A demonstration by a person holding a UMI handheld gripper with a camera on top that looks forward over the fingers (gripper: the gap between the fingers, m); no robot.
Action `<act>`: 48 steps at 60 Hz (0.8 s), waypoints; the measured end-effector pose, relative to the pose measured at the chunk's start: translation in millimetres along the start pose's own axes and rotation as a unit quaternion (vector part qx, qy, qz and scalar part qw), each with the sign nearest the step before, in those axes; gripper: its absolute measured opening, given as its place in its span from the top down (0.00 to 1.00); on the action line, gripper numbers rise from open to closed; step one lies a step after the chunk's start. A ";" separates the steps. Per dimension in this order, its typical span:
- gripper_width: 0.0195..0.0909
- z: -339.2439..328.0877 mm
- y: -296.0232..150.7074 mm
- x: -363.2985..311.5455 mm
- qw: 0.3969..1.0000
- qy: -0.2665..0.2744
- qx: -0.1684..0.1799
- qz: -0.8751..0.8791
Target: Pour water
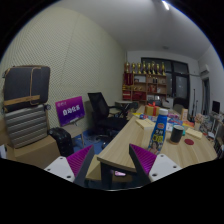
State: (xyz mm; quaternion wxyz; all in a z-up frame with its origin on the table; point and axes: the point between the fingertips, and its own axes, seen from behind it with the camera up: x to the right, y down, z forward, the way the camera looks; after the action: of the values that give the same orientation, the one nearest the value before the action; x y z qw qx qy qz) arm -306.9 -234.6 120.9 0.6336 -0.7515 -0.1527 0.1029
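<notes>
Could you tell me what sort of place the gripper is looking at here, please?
Most likely an office or lab workroom. A long wooden table crowded with small items, a black office chair and stocked shelves suggest it. The gripper is open, holding nothing.

Your water bottle (160,131) stands upright on the wooden table (125,150), well beyond the gripper (111,162) and a little to its right. It wears a blue label. A dark cup (178,133) sits just beside it, further right.

The camera looks forward over the long table (135,140) from well back (single view).
</notes>
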 end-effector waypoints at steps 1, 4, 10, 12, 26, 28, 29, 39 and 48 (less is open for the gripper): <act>0.16 0.2 0.5 0.3 1.000 0.001 0.000 0.001; 0.15 1.4 1.9 2.2 1.000 0.005 0.000 0.000; 0.16 -2.5 4.1 21.0 1.000 0.015 -0.002 -0.006; 0.15 -0.7 4.8 23.1 1.000 0.019 -0.002 -0.006; 0.17 12.7 -1.7 83.8 0.998 0.060 0.015 0.000; 0.16 10.2 -4.7 98.2 0.998 0.067 0.017 0.002; 0.16 11.8 -4.9 102.2 0.997 0.071 0.017 0.003; 0.14 36.5 -15.5 147.1 0.994 0.101 0.030 -0.011; 0.11 74.1 -23.2 186.6 0.990 0.127 0.054 -0.013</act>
State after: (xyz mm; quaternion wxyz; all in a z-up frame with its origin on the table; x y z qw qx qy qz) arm -161.0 -95.7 137.9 0.6885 -0.7213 -0.0752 0.0069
